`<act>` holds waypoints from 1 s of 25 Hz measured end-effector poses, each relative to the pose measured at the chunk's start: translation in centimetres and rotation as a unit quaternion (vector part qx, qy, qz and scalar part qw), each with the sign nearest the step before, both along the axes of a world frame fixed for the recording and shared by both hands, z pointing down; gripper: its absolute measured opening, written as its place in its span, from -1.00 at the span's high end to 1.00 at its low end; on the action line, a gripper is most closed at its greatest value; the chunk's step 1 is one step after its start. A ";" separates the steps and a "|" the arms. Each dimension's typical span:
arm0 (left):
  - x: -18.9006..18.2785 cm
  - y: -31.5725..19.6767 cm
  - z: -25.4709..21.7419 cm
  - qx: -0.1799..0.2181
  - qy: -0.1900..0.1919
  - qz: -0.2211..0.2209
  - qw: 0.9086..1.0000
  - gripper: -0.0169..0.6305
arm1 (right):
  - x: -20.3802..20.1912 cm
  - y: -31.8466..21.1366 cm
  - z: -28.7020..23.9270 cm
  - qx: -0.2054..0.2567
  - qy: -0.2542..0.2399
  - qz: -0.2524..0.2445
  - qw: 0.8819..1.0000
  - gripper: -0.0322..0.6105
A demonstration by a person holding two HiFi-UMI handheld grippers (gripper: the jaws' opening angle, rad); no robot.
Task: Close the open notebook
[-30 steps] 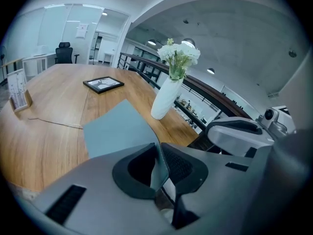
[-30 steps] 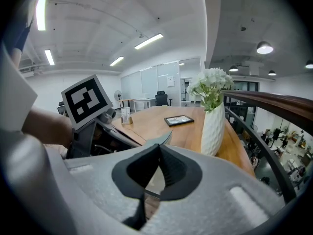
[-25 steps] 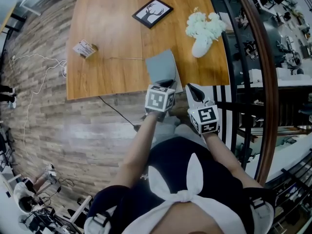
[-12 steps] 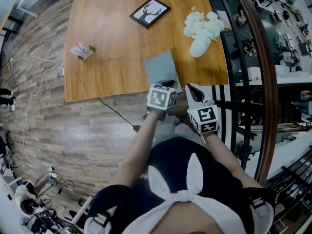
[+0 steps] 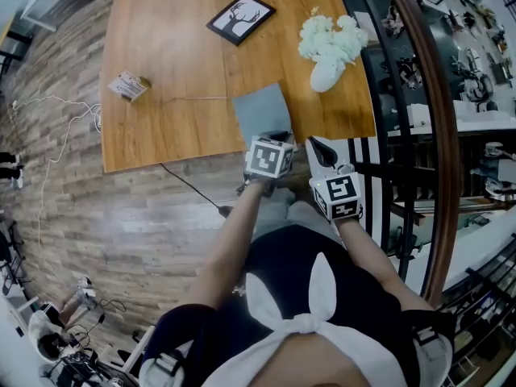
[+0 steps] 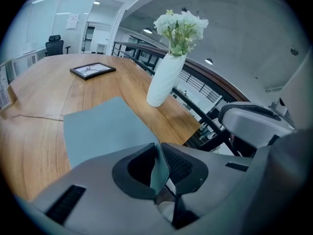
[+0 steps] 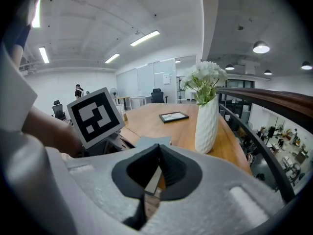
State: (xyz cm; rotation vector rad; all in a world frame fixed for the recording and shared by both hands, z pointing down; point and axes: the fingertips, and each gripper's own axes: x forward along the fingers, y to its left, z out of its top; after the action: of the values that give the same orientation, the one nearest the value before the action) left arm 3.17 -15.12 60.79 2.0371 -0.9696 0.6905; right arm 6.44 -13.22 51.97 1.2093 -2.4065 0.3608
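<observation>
The notebook (image 5: pixel 262 113) is lying at the counter's (image 5: pixel 169 71) near edge. The left hand-held gripper (image 5: pixel 278 139) is pinching its thin cover by the near corner. The right hand-held gripper (image 5: pixel 321 149) is hanging beside it, pressed together and empty. The cover is likely light and floppy, so an edge grip is suiting it.
</observation>
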 end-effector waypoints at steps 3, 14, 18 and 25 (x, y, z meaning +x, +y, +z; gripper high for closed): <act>0.3 0.0 0.6 -0.002 -0.009 0.012 1.000 0.78 | 0.1 -0.2 0.2 0.000 0.000 0.004 1.000 0.90; 1.1 -0.3 2.6 -0.010 -0.031 0.035 0.999 0.72 | 0.2 -0.8 1.0 -0.008 0.004 0.009 1.000 0.90; 0.8 -0.5 3.2 0.003 -0.055 0.029 0.998 0.69 | 0.3 -0.9 1.1 -0.011 0.006 0.008 1.000 0.90; 2.3 0.0 3.4 0.007 -0.032 0.054 0.998 0.63 | 0.3 -1.0 1.6 -0.015 0.013 0.002 1.000 0.90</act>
State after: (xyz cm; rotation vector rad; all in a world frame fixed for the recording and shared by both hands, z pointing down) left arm 5.49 -15.14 64.18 2.1018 -0.9079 0.8120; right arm 6.77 -14.20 53.56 1.1987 -2.3684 0.3789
